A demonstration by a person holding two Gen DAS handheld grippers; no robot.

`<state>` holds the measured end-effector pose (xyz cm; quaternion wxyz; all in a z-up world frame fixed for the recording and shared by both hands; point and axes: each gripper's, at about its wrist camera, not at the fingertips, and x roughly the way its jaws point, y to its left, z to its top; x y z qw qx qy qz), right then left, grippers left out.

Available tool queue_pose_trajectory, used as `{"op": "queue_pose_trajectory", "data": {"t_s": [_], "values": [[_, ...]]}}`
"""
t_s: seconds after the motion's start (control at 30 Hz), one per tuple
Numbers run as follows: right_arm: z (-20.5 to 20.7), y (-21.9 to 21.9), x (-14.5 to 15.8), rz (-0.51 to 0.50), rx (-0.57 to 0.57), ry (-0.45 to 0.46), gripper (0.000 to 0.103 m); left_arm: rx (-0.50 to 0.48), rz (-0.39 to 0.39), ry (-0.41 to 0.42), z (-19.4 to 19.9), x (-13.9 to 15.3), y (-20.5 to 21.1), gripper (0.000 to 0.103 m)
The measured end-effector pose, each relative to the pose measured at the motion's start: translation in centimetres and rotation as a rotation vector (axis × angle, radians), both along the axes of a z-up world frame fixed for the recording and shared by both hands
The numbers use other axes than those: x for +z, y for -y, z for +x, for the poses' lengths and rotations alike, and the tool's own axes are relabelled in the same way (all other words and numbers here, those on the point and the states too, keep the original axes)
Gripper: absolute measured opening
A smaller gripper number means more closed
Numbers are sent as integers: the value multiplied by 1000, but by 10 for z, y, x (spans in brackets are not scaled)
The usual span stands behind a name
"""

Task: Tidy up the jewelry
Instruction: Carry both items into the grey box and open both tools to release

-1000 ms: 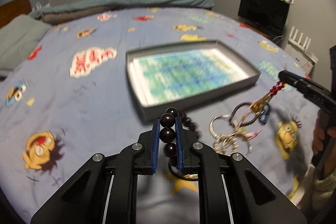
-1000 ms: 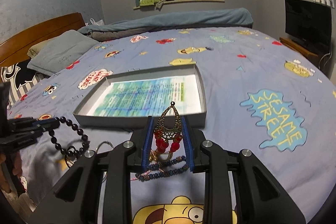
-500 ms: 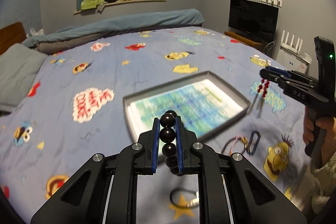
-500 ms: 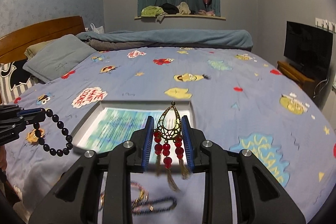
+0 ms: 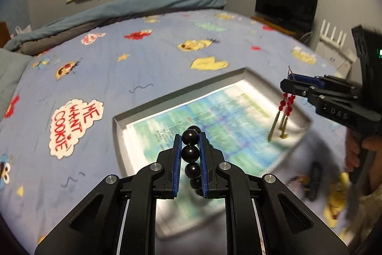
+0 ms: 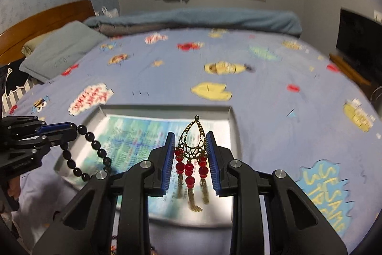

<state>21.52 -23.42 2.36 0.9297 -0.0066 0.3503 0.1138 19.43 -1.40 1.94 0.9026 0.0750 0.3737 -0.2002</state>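
Holding jewelry in both grippers above the grey tray (image 5: 133, 112) on the bed.

Left gripper (image 5: 190, 136): jaws pinched on a black bead bracelet (image 5: 190, 152), the rest of the loop hanging below the fingers over the tray's near-left part. Right gripper (image 6: 190, 146): jaws clamped on a gold filigree earring (image 6: 193, 139) with red beads and gold tassels dangling over the tray's right side. Tray sits flat on the cartoon-print bedsheet (image 5: 95, 68), lined with a printed blue-green paper (image 6: 133, 135). More jewelry lies blurred on the sheet near the tray's right corner, too smeared to identify. A hand (image 5: 358, 149) grips the right handle.
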Motion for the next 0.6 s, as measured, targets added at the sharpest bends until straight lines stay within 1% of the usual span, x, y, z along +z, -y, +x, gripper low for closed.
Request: {"op": "queue_pose_trajectory", "data": {"t_s": [0.07,0.13,0.23,0.4,0.5,0.6], "values": [[14,-1,-10,-2,-8,-33,27,19,37,1,15,-10,2,15],[31,0,-20,-5,-24,-69,27,46,58,-3,30,-16,-1,15],[52,0,-30,-21,-44,-118,27,68,67,-23,50,-23,-6,15],[68,0,-32,-35,-74,-137,27,115,88,-45,71,-33,-14,15],[73,0,-35,-40,-85,-152,27,135,77,-72,77,-40,-20,15],[76,1,-38,-42,-93,-164,27,139,58,-83,80,-44,-24,15]]}}
